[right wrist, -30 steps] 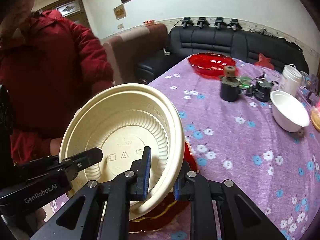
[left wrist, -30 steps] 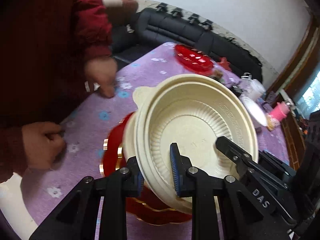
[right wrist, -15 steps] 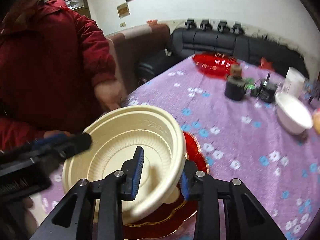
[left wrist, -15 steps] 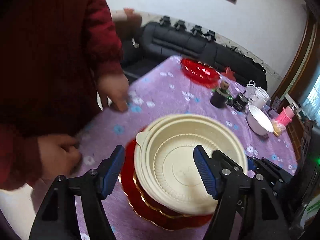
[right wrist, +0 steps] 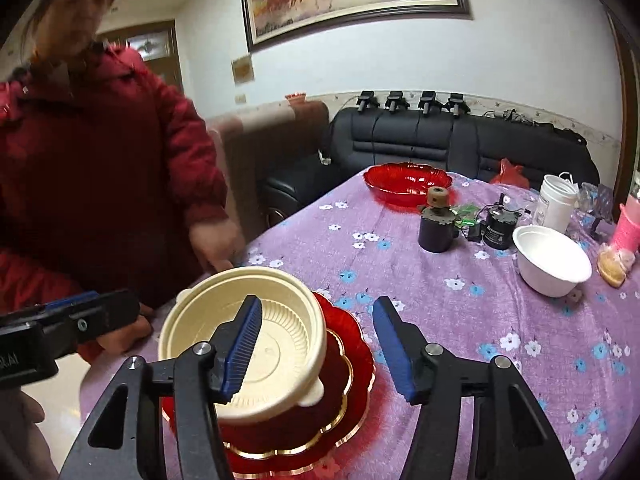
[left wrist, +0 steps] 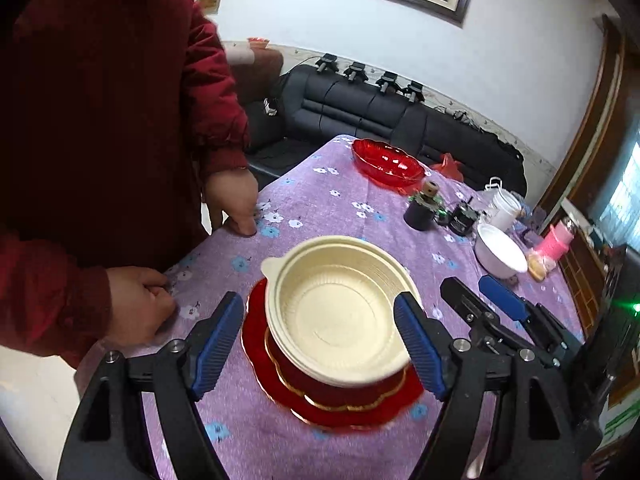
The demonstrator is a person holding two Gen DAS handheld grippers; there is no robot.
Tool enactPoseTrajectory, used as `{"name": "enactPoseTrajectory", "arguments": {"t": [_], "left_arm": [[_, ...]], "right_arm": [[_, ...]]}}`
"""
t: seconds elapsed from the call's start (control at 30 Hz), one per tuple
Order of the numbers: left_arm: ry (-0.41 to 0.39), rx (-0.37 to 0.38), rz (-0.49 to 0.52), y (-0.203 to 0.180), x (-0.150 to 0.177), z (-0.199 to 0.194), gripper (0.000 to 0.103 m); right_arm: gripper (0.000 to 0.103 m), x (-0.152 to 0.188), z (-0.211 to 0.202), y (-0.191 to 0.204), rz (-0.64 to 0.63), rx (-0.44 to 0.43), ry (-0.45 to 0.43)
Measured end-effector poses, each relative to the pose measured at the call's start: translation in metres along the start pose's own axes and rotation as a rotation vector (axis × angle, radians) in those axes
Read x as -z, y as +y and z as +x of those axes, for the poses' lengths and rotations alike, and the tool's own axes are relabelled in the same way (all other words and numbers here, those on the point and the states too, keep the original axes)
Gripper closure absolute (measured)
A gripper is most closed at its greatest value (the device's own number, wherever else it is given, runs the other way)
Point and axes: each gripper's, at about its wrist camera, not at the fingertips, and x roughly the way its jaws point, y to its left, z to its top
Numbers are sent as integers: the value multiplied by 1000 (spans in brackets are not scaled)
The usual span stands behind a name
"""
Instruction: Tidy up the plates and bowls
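A cream plastic bowl with small tabs rests upright on a stack of red gold-rimmed dishes near the table's near edge; it also shows in the right wrist view on the red stack. My left gripper is open, its fingers on either side of the bowl and above it. My right gripper is open just over the bowl's right rim; it shows from the left wrist view. A white bowl and a red glass dish sit farther back.
A person in a red jacket stands at the table's left edge, hands on the purple floral cloth. Two small motors, a white cup and a pink bottle stand at the back right. A black sofa lies behind.
Both grippers held the tilted cream bowl by its rim, lowered it level onto the red stack, then opened and drew back and up from it.
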Motion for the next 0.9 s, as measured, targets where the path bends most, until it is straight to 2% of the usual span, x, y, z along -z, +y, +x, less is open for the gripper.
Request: {"name": "enactPoseTrajectory", "arguments": {"t": [0.07,0.13,0.2,0.23,0.43,0.6,0.67,0.73,0.9], "left_arm": [[-26,-32,36,-13,6,-9,21],[-50,-69,71,-28,11,-14,7],[-55,-74,97,-46,16,-16,6],[-43,-47,112,-57,19,-14,6],[64,73,180,-123,37,14,6],[191,189,228,-182,64,49,6],[238,202,274,-203,74,62,6],[250,209,298,-213,79,68,6],[236,174,312,-221,73,84,6]], "right_arm": [[40,6,-9,-10,16,-12,5],[40,13,-17,-23,34,-12,11],[40,22,-25,-41,58,-3,26],[40,26,-28,-50,76,2,36],[40,50,-65,-126,224,88,56],[40,72,-106,-185,318,202,84],[40,78,-117,-205,329,261,94],[40,82,-122,-223,363,290,99],[40,74,-116,-253,437,298,95]]}}
